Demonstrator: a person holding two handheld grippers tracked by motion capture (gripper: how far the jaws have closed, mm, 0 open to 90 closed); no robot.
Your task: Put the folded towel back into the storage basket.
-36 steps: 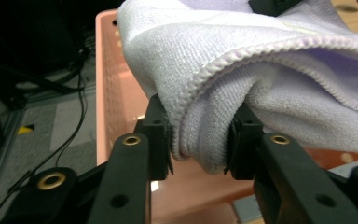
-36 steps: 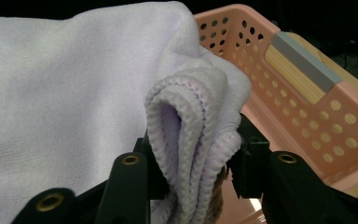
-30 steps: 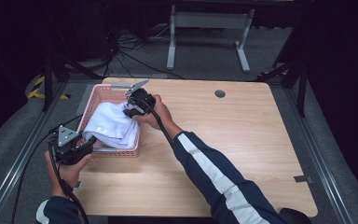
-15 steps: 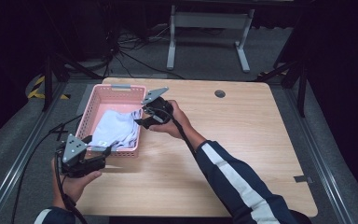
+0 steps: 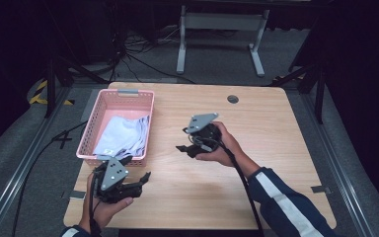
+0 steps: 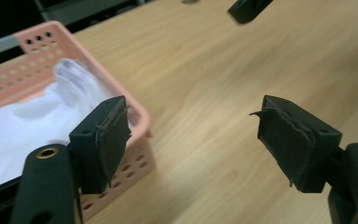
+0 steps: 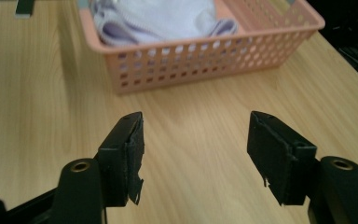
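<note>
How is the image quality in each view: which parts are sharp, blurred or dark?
High view: table evenly lit, surroundings nearly black, the whole picture slightly soft. Left gripper view: its pads are sharp, while the pink basket and white cloth are blurred and overexposed. Right gripper view: wood grain crisp, the basket farther off only slightly soft; no strong glare.

A pale wooden counter (image 5: 276, 163) stands in a dim, dark-walled room.

Grey carpet (image 5: 15, 148) covers the floor around it, with metal rails (image 5: 10, 197) running along both sides. Behind the counter, a grey metal stand (image 5: 220, 29) rests on splayed feet, black cables (image 5: 128, 59) lie tangled on the floor, and yellow-and-black hazard tape (image 5: 42, 94) marks a spot at left.
</note>
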